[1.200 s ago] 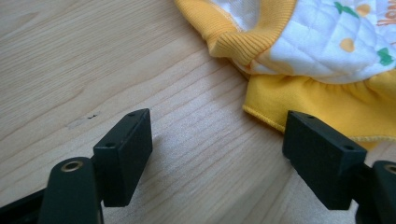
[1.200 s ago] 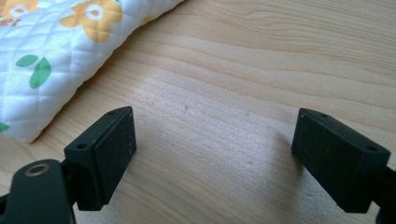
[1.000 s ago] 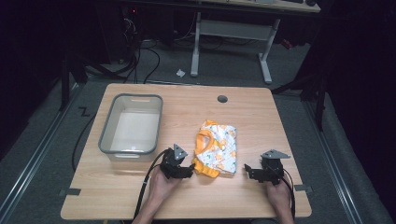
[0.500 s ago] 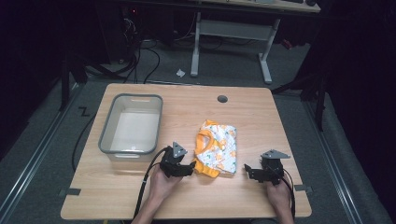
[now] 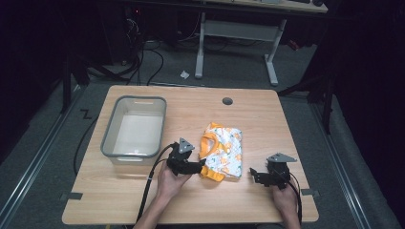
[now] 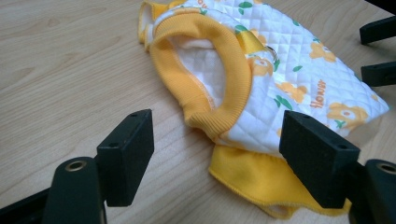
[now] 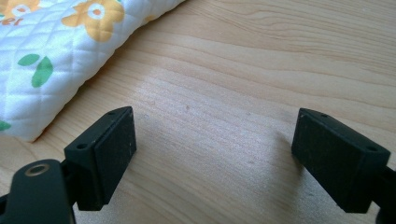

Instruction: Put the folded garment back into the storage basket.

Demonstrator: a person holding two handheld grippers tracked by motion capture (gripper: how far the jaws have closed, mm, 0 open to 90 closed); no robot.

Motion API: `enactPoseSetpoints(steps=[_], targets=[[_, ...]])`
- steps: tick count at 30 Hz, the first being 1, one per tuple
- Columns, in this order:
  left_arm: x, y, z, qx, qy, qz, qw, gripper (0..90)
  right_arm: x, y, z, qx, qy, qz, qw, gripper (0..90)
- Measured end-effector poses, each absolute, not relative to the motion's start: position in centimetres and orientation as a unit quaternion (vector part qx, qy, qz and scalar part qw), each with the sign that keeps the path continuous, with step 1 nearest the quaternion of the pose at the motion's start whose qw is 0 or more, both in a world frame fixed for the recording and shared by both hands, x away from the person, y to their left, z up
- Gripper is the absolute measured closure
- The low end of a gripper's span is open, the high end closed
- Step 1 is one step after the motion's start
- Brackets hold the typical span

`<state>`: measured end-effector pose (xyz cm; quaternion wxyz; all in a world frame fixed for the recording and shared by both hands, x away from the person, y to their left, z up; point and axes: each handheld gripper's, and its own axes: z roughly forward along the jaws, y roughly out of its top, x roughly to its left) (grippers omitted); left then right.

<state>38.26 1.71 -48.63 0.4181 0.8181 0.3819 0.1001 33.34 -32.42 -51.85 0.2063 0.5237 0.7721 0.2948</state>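
A small quilted white garment (image 5: 223,150) with orange flowers and yellow ribbed trim lies flat on my table's (image 5: 286,124) middle.

High view: overhead, facing forward and down across the whole counter (image 5: 267,119). Left and right gripper views: low, close to the surface, both sharing the quilted garment (image 6: 289,79).
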Motion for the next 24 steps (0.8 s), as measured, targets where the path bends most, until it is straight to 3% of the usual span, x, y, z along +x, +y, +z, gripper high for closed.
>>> enactPoseSetpoints(steps=[22,24], targets=[[42.2,-2.2,-48.0,0.829,0.397,0.072,0.388,18.9,33.3,-32.4,-51.9,0.522,0.773,0.295,0.206,13.8],[42.8,-3.3,-48.1,0.841,0.395,0.062,0.364,17.9,33.3,-32.4,-51.8,0.523,0.773,0.295,0.205,13.8]])
